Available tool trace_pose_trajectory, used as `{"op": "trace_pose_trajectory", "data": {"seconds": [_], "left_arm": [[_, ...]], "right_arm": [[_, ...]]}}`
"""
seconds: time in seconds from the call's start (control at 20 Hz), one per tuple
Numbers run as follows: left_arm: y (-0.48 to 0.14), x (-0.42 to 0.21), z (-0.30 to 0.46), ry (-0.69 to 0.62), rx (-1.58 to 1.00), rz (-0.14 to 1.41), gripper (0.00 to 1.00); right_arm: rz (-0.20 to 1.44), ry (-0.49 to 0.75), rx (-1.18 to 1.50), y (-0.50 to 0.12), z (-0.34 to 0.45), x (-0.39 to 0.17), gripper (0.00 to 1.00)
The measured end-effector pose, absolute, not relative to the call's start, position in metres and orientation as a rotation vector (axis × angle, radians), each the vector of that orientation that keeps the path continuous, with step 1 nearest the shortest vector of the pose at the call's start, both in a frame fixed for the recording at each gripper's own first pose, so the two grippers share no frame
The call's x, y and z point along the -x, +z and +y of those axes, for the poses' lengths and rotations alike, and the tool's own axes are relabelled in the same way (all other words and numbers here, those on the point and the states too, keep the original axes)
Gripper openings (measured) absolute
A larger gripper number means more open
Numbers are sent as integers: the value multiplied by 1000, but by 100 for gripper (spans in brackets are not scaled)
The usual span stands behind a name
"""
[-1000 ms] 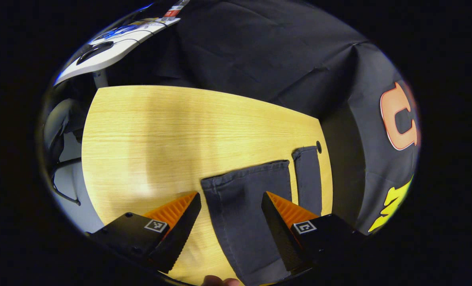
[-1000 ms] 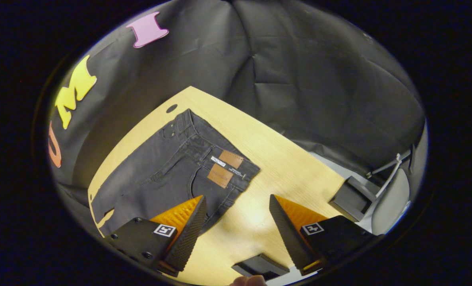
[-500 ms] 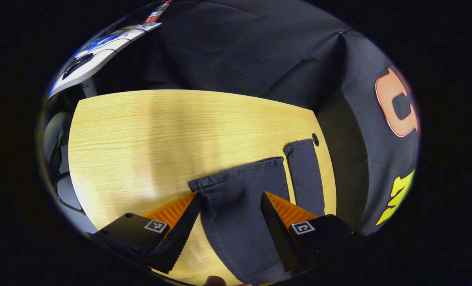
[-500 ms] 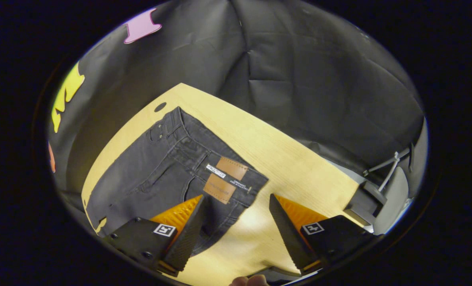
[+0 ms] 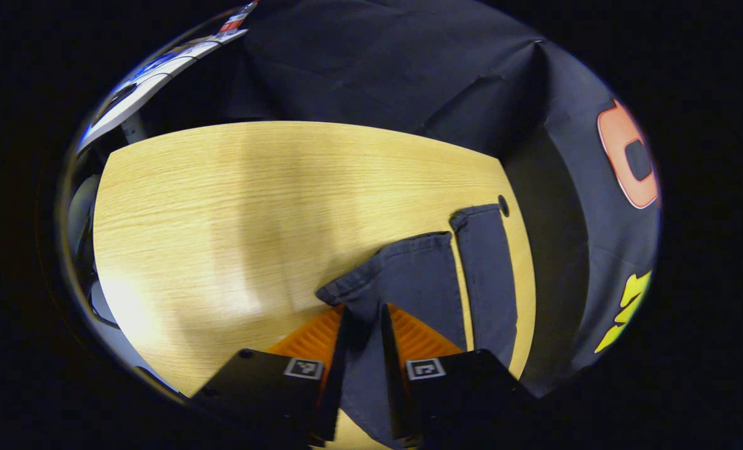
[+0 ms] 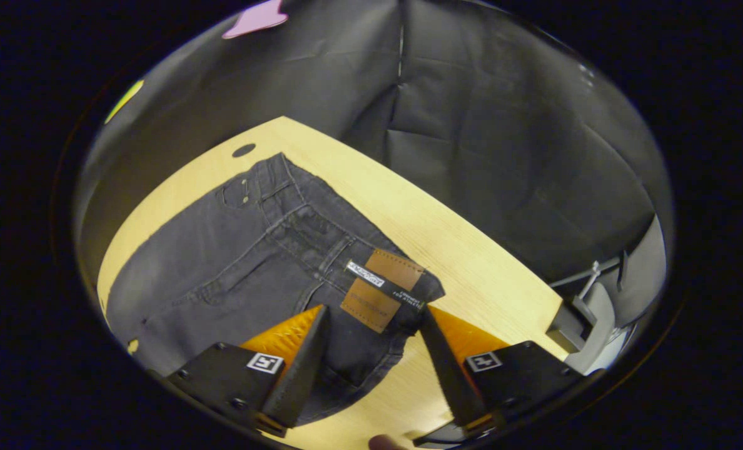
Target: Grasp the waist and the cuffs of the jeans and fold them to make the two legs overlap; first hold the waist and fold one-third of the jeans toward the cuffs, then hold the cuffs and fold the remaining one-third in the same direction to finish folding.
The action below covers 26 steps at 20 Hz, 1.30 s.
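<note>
Left gripper view: the camera rides on the left gripper (image 5: 362, 331) and looks forward and downward along its fingers, close above the cuff end of the jeans (image 5: 421, 281), with the table (image 5: 234, 206) stretching away toward the booth wall. Right gripper view: the camera rides on the right gripper (image 6: 371, 325) and looks down at a slant from near the waist end of the jeans (image 6: 252, 262), facing the table's far corner and a round hole (image 6: 244, 150) in it. Both views share the table, the jeans, and the hole, seen from opposite ends of the garment.
</note>
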<state>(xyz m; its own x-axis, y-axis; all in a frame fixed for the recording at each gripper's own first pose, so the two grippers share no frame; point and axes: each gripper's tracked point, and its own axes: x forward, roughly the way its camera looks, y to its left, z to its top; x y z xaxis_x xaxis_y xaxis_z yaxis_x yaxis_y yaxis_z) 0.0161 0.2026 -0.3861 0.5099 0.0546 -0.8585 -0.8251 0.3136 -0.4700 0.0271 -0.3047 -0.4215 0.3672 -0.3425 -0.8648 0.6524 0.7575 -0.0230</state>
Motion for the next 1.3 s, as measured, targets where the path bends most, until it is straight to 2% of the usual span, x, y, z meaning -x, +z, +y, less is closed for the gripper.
{"op": "trace_pose_trajectory", "data": {"seconds": [0.05,0.1,0.25,0.4,0.7,0.75,1.0,1.3], "left_arm": [[-386,-17,201,677,1108,859,23],[-385,-18,199,668,1113,857,13],[-383,-19,198,639,1147,846,7],[-368,-17,192,593,1195,825,5],[-320,-22,182,486,1244,771,4],[-314,-25,181,478,1266,760,4],[-275,-52,178,434,1348,711,4],[-258,-100,199,509,1483,711,4]], "right_arm": [[1023,-636,-353,-422,-303,-29,84],[1026,-621,-365,-418,-303,-34,66],[1052,-627,-460,-417,-296,-35,11],[1038,-594,-620,-405,-292,-36,2],[942,-474,-802,-359,-282,-47,2],[934,-464,-825,-354,-280,-47,0],[921,-432,-1001,-339,-278,-57,2],[919,-413,-1284,-310,-305,-89,0]]}}
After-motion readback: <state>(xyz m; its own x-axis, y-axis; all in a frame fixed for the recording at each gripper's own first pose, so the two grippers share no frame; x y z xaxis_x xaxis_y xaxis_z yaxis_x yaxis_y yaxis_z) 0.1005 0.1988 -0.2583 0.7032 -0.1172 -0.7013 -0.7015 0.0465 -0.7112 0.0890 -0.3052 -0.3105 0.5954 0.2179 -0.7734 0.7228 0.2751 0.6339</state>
